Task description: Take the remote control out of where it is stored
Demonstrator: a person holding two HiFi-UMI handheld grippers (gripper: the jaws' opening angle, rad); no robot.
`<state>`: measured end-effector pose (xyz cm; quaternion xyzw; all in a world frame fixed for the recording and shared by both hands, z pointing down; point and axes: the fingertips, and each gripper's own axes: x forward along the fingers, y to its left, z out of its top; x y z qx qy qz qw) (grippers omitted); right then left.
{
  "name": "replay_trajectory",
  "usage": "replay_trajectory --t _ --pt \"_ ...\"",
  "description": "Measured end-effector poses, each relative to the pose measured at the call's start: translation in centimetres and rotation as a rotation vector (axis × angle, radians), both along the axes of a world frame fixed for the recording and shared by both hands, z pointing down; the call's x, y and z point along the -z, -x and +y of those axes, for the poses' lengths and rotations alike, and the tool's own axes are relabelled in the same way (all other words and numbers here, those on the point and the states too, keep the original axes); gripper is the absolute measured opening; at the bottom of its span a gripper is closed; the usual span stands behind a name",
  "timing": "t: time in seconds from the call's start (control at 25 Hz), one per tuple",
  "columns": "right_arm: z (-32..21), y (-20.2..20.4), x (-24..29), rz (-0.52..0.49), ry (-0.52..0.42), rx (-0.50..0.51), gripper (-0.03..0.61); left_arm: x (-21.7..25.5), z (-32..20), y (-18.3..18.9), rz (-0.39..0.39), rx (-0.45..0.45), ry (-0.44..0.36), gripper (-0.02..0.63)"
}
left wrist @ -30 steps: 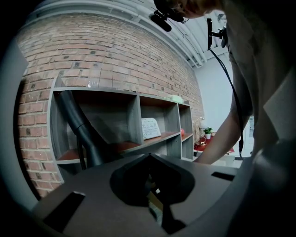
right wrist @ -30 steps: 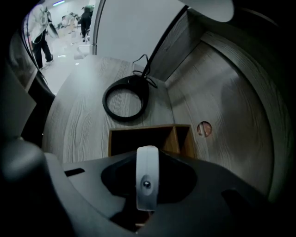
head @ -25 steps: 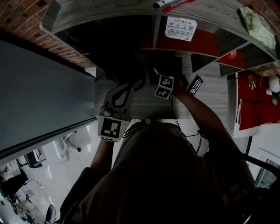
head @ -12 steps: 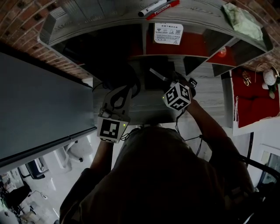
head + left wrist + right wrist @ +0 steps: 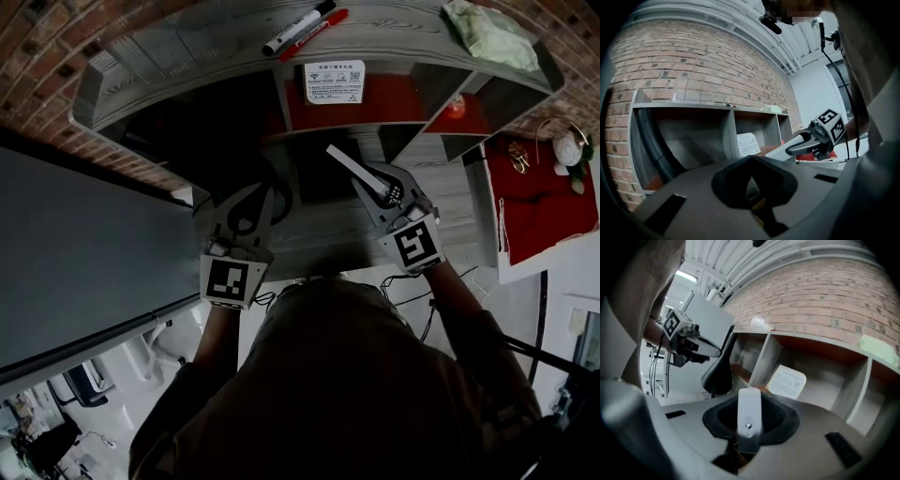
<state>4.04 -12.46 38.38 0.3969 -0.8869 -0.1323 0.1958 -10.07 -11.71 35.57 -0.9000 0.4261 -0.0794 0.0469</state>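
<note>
- Right gripper [image 5: 382, 194]: jaws clamped on the remote [image 5: 354, 171]. The grip is at its near end, and most of the body sticks out past the tips.
- The remote's long axis runs on from the jaws toward the shelf [image 5: 187, 66], up-left in the head view. In the right gripper view the remote [image 5: 750, 413] shows as a narrow upright strip, dead centre.
- The remote is outside the cubbies, in the air in front of the shelf's middle opening and over the desk [image 5: 459, 202]. I see no contact with either.
- Left gripper [image 5: 265, 194]: jaws together, nothing in them. It sits well apart, to the left of the remote, so the right is the only one on it.
- My read: the take-out is basically done. The next move should back off along the long axis so the far tip clears the shelf edge.
- Remote: slim flat slab, pale smooth face, probably hard plastic, with one small dot near the grip. With an end grip on a long thing, it could pivot between the pads.
- Shelf: grey woodgrain board, square cubbies, red lining in some. A white printed card [image 5: 334, 82] leans in the middle one, markers [image 5: 302, 28] lie on top, and a black hose [image 5: 652, 140] is in the left cubby.
</note>
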Motion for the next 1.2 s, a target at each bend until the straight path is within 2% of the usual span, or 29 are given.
replay_trajectory --t 0.12,0.24,0.32,0.64,1.2 --pt "1.7 -0.7 2.7 -0.026 -0.068 0.011 0.084 0.5 -0.1 -0.4 0.014 -0.008 -0.005 0.011" --pt "2.9 -1.4 5.3 -0.255 -0.101 -0.041 0.084 1.1 0.0 -0.9 0.025 -0.018 -0.015 0.011" --pt "3.7 -2.1 5.9 -0.319 -0.105 -0.062 0.084 2.0 0.0 -1.3 0.051 -0.020 -0.028 0.011" --pt "5.7 -4.1 6.8 -0.409 -0.124 -0.092 0.084 2.7 0.0 -2.0 0.086 -0.023 -0.041 0.011" --pt "7.2 -5.9 6.1 -0.410 -0.137 -0.140 0.086 2.2 0.2 -3.4 0.081 -0.053 -0.022 0.011"
